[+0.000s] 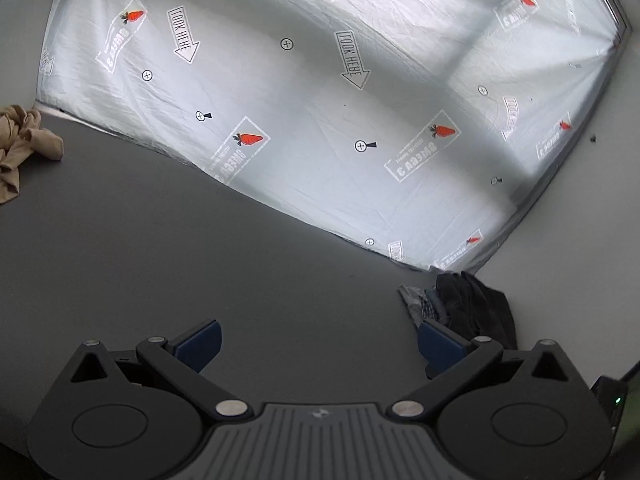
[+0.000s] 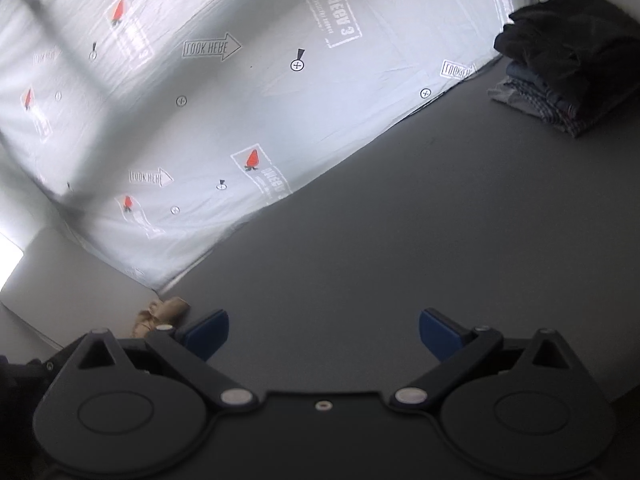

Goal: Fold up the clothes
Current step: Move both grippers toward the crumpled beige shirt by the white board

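Left gripper (image 1: pixel 318 346): jaws spread wide, nothing between them, held above bare grey table (image 1: pixel 208 264).

Right gripper (image 2: pixel 324 334): jaws likewise wide apart and empty, over the same grey surface.

Tan garment (image 1: pixel 22 140): crumpled, unfolded, lying on the table at the far left edge of the left wrist frame, mid height; well apart from the left gripper, up and to the left of its fingers. In the right wrist frame it (image 2: pixel 162 312) shows at lower left, just beside the left-hand blue finger pad (image 2: pixel 210 334) and partly hidden behind the gripper body. Too bunched to give a long axis.

Stack (image 2: pixel 560 64): dark garment on top, blue and checked pieces beneath, apparently already folded; upper right of the right wrist frame, well apart from that gripper. In the left wrist frame it (image 1: pixel 468 306) sits at lower right, near the right-hand finger.

Sheet (image 1: pixel 320 100): white, printed with carrots and arrows, covering the far part of the table in both views.

Judgement: the tan garment looks to be the next piece to fold. The right gripper appears nearer to it, the cloth lying off its left side; the left gripper would need a long reach leftward.
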Available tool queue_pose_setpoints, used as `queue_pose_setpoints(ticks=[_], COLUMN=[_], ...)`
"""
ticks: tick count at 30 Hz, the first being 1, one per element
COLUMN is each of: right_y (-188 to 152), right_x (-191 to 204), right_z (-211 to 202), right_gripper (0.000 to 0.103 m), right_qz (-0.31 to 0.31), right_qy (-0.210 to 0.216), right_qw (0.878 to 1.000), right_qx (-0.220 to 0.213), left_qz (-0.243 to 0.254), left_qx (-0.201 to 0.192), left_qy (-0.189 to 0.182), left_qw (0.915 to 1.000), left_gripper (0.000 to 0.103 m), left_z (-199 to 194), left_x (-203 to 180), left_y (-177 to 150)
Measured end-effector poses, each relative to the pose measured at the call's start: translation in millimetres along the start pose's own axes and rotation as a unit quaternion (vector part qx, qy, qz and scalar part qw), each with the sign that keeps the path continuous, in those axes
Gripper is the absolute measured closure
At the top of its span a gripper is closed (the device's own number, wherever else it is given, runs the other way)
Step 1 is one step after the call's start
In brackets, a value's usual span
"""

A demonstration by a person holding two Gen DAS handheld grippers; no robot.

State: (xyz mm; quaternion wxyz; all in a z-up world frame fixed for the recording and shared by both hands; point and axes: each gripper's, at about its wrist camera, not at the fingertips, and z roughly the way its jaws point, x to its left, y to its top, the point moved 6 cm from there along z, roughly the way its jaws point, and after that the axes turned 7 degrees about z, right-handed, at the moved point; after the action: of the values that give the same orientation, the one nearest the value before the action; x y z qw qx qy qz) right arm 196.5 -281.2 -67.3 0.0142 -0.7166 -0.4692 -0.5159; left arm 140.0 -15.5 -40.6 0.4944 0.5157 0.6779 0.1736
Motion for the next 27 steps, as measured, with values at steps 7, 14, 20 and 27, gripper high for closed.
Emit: queue_pose_setpoints(ticks=[7,14,20,27], right_y=[48,49,-6,-98], right_x=[3,46,146,263], right_z=[68,168,238,328], right_gripper=[0.0,0.004,0.005,0.018], right_qz=[-0.039,-0.151,-0.325,-0.399], right_qy=[0.008,-0.053,-0.015,-0.025], right_qw=[0.998,0.98,0.94,0.911], right_qx=[0.048,0.116,0.102,0.097], left_qz=[-0.146,-0.154,-0.182,-0.155], left_qx=[-0.021,-0.04,-0.018,0.029], left_qy=[0.077,0.229,0.301,0.359], left_qw=[0.9861,0.9603,0.936,0.9201], left_gripper=[0.0,0.0,0.0,0.001], left_z=[48,31,10,6], left_x=[17,71,179,321], left_y=[31,60,69,102])
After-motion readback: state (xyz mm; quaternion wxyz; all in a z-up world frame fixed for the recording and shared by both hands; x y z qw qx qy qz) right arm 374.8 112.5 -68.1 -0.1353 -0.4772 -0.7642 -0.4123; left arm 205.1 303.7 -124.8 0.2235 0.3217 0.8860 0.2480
